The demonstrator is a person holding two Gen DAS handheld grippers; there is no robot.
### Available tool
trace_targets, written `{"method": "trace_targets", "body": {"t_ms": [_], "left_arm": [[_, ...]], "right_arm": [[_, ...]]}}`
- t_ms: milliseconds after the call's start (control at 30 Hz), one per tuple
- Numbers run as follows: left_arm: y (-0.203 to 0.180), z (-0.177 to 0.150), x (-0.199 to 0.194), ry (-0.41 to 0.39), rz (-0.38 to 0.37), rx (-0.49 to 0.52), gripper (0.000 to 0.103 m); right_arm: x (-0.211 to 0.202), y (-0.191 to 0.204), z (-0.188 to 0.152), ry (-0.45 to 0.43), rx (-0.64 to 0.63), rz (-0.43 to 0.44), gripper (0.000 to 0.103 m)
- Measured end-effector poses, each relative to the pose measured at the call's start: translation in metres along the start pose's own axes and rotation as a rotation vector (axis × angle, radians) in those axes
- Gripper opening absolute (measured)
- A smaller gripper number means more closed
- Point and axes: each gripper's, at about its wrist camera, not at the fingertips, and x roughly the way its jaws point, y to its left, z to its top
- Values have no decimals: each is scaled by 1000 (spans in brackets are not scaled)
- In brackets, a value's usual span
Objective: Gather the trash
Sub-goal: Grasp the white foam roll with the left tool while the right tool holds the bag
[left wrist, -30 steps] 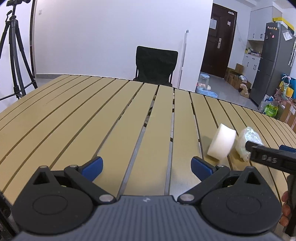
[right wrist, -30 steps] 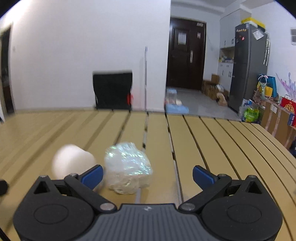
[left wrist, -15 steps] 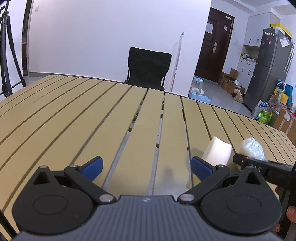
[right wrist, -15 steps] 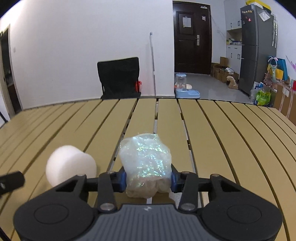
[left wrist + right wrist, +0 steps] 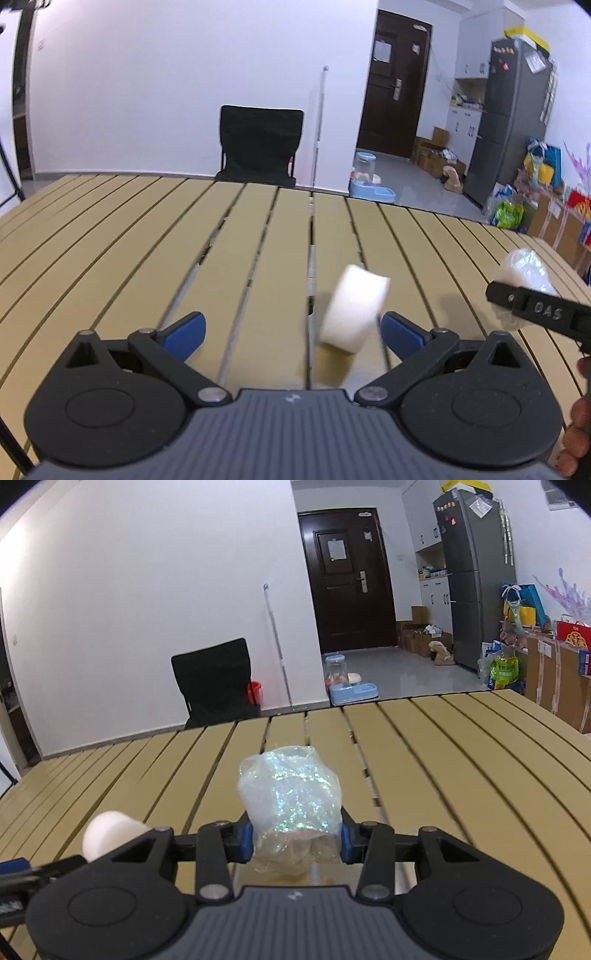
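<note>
Slatted table (image 5: 110,236): your right gripper (image 5: 297,840) is clamping the soft, light wrapper wad (image 5: 291,805) at lower centre; your left gripper (image 5: 291,328) is gaping around the squashy foam roll (image 5: 354,306), best pinched across its sides.

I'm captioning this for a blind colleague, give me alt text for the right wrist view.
The right tongs are shut on a crumpled clear plastic bag above a slatted yellow table. A white foam roll lies at lower left, a black chair beyond.

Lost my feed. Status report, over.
Right claw shut on plastic wad. Left claw open, white foam roll between fingers, ungripped. Nothing in the way.
</note>
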Motion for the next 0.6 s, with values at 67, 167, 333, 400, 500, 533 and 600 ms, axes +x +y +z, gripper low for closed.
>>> {"method": "trace_targets", "body": {"t_ms": [67, 167, 333, 400, 500, 533, 600], "left_arm": [[-13, 4, 5, 1, 0, 25, 103], [-32, 7, 15, 8, 16, 79, 103], [-53, 5, 34, 45, 58, 140, 103], [-56, 0, 37, 62, 64, 137, 103], [-55, 1, 45, 86, 72, 126, 101], [-56, 0, 46, 90, 73, 127, 96], [-58, -1, 48, 97, 73, 140, 84]], "right_arm": [[-3, -10, 3, -9, 14, -4, 41], [-7, -25, 5, -12, 39, -13, 41], [-7, -45, 6, -15, 68, -21, 41], [-7, -53, 6, -15, 88, -16, 41], [-1, -57, 6, -4, 104, -5, 41], [-1, -57, 6, -1, 104, 0, 41], [-1, -57, 5, 3, 99, 6, 41]]}}
